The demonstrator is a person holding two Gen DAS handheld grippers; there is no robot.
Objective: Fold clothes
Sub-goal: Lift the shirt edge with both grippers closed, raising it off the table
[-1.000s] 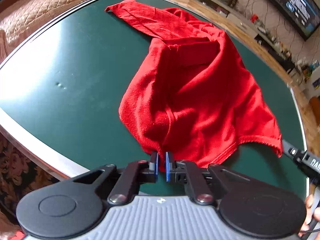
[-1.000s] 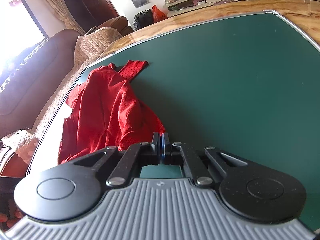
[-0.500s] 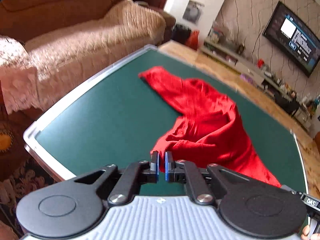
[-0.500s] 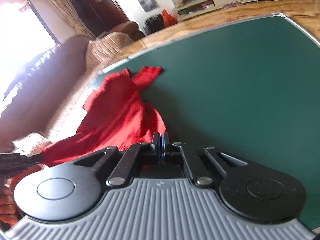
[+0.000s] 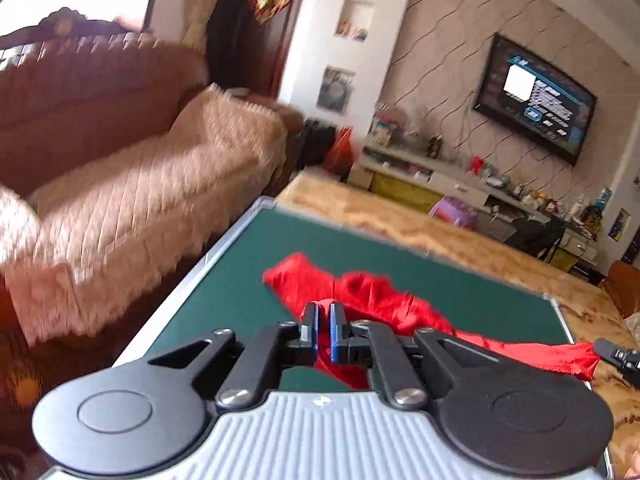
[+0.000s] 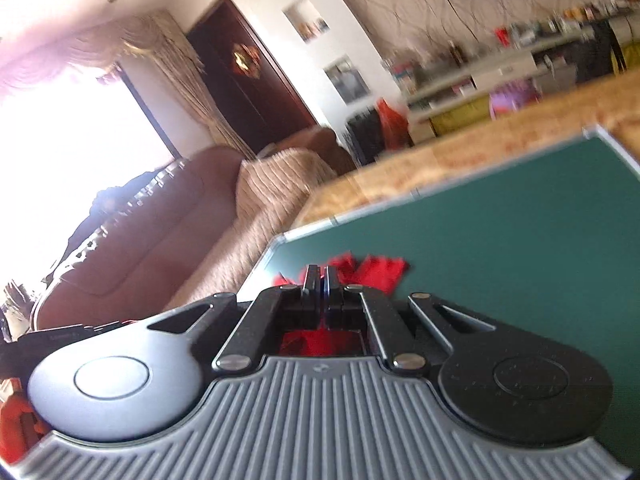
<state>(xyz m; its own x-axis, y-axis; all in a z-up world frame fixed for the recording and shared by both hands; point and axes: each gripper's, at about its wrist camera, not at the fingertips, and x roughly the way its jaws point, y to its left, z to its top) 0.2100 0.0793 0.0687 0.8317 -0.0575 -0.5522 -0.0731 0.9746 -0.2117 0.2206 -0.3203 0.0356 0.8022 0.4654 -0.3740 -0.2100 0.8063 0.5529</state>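
Now my left gripper [image 5: 323,314] and right gripper [image 6: 321,278] each pinch the red shirt [image 5: 372,300], stretched between them above the green table [image 5: 240,292], sleeve trailing near its far-left corner.

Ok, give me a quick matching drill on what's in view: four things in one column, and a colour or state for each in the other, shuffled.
Things:
1. shirt
2. table
3. sofa cover
4. television

Colour or state:
A. switched on, mounted on the wall
B. green top with a pale metal rim
C. beige and quilted
D. red, stretched between the left gripper and the right gripper, one end trailing on the table

Pairs: 1-D, 2-B, 3-C, 4-A
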